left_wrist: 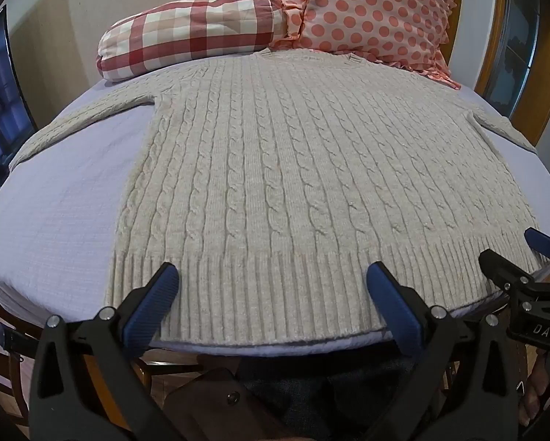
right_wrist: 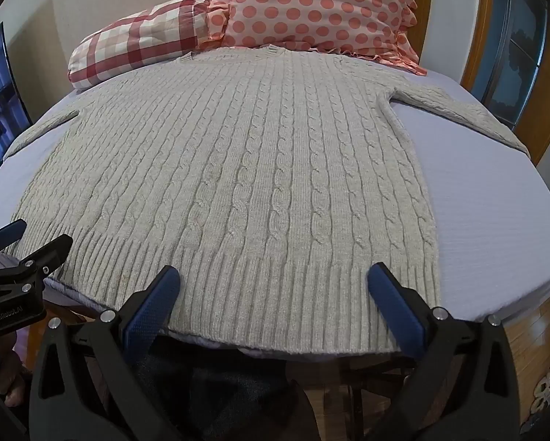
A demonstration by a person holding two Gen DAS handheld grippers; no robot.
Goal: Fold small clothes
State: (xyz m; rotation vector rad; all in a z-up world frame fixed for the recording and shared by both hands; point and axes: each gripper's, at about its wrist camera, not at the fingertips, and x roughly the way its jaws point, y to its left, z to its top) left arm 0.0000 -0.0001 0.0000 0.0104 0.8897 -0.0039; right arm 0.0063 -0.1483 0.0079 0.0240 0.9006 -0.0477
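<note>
A cream cable-knit sweater (left_wrist: 275, 169) lies spread flat, face up, on a round counter (left_wrist: 54, 202) covered with a pale lilac cloth. It fills the centre of both views. The ribbed hem runs along the lower edge of the frame, the neckline sits at the upper centre, and both sleeves extend outward toward the left and right margins. No fold is visible in the body or sleeves, so the folding appears not yet begun; sleeves and body all remain to be turned in.

The left hand-held gripper (left_wrist: 271, 275) hangs just above the hem with its blue-padded fingers spread wide and nothing between them. The right hand-held gripper (right_wrist: 273, 275) hangs likewise over the hem toward the other side, also spread and empty. Whether the pads touch the knit cannot be told.

At the upper edge of the frame, just beyond the neckline, rest a red checked pillow (left_wrist: 190, 33) and a pink polka-dot pillow (left_wrist: 370, 11) with a ruffled border. No container, basket or drawer appears in either view.
</note>
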